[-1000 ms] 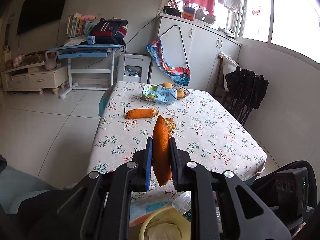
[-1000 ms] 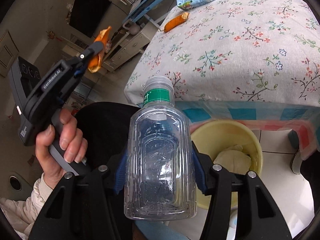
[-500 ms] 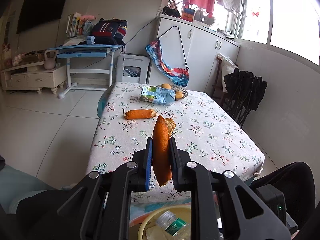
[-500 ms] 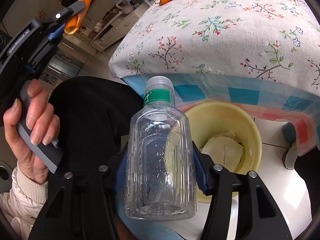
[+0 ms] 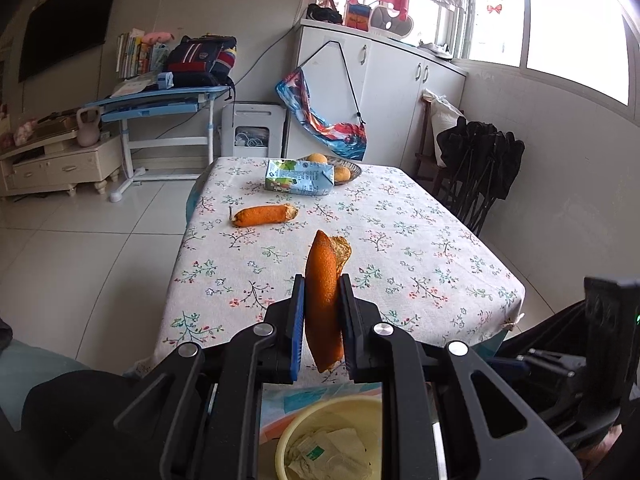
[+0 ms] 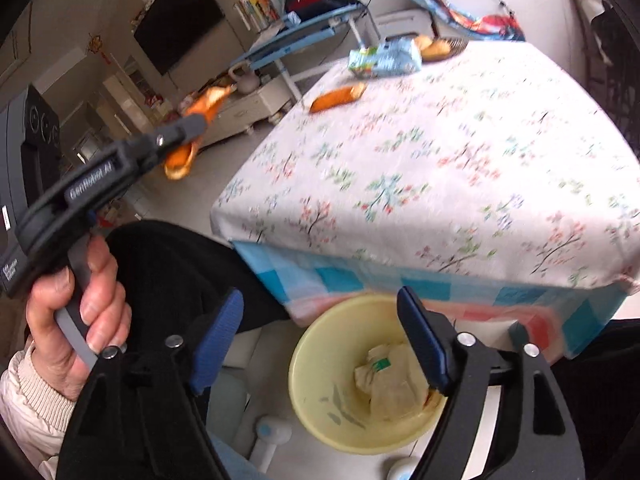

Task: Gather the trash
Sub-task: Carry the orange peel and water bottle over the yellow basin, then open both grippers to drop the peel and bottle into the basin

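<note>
Readable writing: "GenRobot.AI" in pale letters on the side of the left gripper, seen from the right wrist cam; the light-blue & green drink carton lying on its side has print too small to read. Left gripper jaws nearly pressed together, blue pads pinching one curled orange peel piece upright, peel sticking out above & below the pads; a hand w/ a cream knit cuff grips its handle. Right gripper jaws have just been opening & stand spread wide, nothing betw. the blue pads; it hangs over the pale-yellow round plastic bin on the floor just below the table edge. In the bin: crumpled whitish paper/wrapper w/ a small green mark; a clear bottle can't be made out there. On the white floral tablecloth: 1 more orange peel piece lying flat, 1 carton behind it, 1 dark shallow dish w/ what look like 2 oranges just behind the carton. So 2 peel pieces in all: 1 held, 1 on the table. Under the floral cloth, a blue/pink checked cloth shows along the near edge.
</note>
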Demonstrator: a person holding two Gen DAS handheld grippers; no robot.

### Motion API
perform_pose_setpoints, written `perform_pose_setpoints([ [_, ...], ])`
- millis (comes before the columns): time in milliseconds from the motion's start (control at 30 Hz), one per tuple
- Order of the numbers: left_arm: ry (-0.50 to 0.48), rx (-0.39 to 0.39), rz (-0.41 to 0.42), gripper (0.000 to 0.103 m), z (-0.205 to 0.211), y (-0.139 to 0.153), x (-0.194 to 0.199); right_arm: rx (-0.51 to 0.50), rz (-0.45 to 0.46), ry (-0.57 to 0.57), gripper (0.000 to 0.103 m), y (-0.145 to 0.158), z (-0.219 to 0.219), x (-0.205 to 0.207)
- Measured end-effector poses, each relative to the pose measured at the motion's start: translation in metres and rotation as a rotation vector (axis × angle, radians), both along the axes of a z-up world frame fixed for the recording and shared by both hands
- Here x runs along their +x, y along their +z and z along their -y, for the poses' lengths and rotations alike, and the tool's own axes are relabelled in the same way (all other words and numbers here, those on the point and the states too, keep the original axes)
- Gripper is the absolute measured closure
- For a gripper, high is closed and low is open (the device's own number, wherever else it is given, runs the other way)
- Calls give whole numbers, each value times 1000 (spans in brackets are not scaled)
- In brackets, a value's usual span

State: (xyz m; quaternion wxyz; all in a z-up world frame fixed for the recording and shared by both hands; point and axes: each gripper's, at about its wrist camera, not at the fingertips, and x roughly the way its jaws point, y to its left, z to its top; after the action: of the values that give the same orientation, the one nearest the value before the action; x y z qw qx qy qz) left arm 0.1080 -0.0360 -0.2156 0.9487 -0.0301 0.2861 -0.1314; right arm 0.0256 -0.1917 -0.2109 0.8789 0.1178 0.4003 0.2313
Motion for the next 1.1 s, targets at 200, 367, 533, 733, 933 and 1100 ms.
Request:
perform_pose_setpoints([
  [200, -73, 54, -51, 87, 21, -12, -12, 17, 98, -132, 20, 19, 27, -4],
  [367, -189, 129, -135, 87, 48, -32, -24, 56, 130, -191, 18, 31, 46, -4],
  [533, -299, 225, -221, 87, 75, -54, -31, 82, 136, -210, 18, 35, 53, -4],
  [733, -364, 276, -283, 87, 88, -68, -37, 115, 127, -229, 18, 34, 59, -4],
  [933, -375, 282, -289, 72, 88, -69, -38, 124, 121, -235, 18, 35, 60, -3],
  [1100, -363, 265, -282, 67, 85, -66, -35, 122, 119, -232, 18, 34, 60, -3],
])
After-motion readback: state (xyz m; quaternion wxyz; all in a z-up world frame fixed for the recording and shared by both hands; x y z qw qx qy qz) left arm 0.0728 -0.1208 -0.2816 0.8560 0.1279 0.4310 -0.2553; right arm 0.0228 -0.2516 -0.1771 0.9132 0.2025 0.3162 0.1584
